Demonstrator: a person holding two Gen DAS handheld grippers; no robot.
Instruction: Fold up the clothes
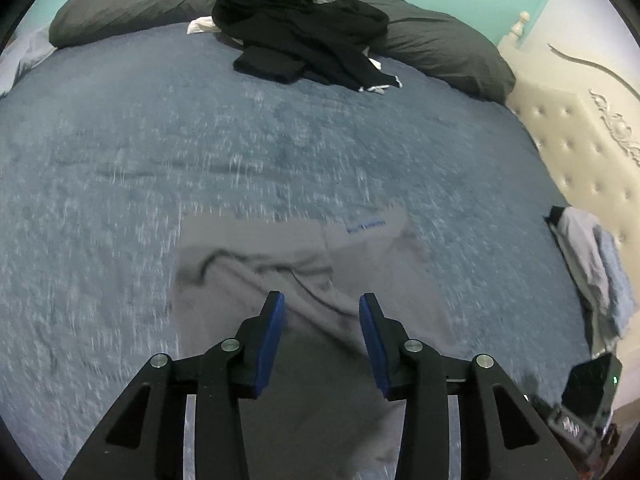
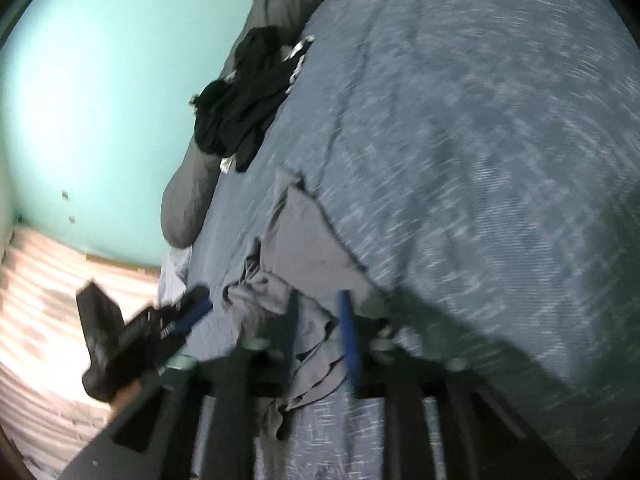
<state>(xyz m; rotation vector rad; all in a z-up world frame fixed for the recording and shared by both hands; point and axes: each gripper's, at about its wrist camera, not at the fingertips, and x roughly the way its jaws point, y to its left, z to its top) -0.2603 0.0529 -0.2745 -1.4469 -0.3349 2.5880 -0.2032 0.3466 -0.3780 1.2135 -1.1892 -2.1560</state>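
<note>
A: Bed cover (image 1: 280,152)?
B: Blue-grey cloth, nubby, matt.
A: Grey garment (image 1: 304,280)?
B: Soft knit cloth, matt, creased; small blue print on it, unreadable.
A: Black pile (image 1: 296,28)?
B: Cloth, matt, some white trim.
A: Pillows (image 1: 436,44)?
B: Dark grey cloth, smooth.
A: Headboard (image 1: 580,160)?
B: Cream, tufted with buttons, slight sheen; looks like faux leather, can't be sure.
A: Left tongs (image 1: 322,308)?
B: Black matt plastic arms, shiny metal pins, blue pads (image 1: 272,344) that look rubbery.
A: Wall (image 2: 100,100)?
B: Teal paint, smooth.
</note>
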